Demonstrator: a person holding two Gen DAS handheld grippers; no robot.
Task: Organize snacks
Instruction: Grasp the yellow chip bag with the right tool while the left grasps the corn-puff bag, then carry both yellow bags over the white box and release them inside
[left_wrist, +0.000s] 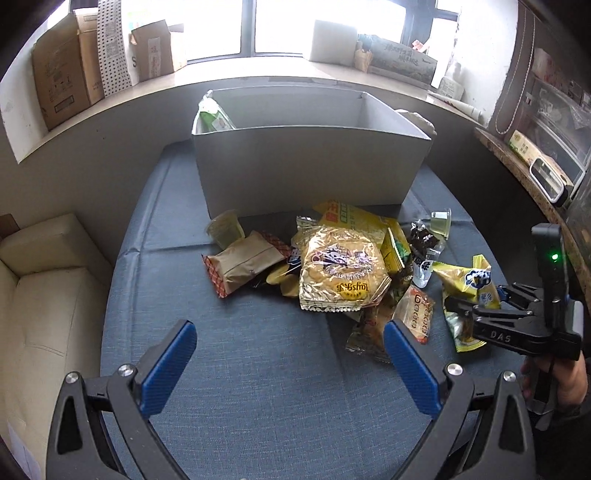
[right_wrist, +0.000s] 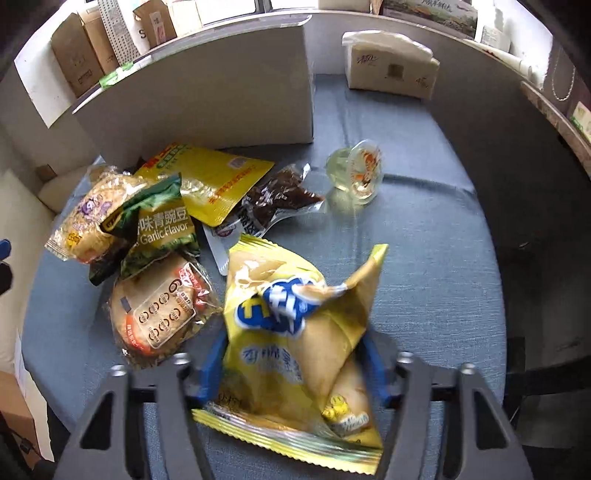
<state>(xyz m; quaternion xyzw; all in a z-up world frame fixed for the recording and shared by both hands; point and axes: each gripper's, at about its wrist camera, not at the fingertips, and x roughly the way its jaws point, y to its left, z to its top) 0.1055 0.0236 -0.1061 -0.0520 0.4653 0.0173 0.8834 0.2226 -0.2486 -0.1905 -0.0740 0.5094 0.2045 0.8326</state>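
Left wrist view: left gripper (left_wrist: 290, 354) spread wide and empty over bare blue counter (left_wrist: 258, 406), short of the snack pile (left_wrist: 341, 269), probably waiting its turn; grey box (left_wrist: 310, 166) behind the pile, its floor hidden by the near wall. Right wrist view: right gripper (right_wrist: 295, 363) half closed on the yellow snack bag (right_wrist: 295, 332), pads pressing its crumpled sides, apparently for lifting; bag hides both pads' tips.
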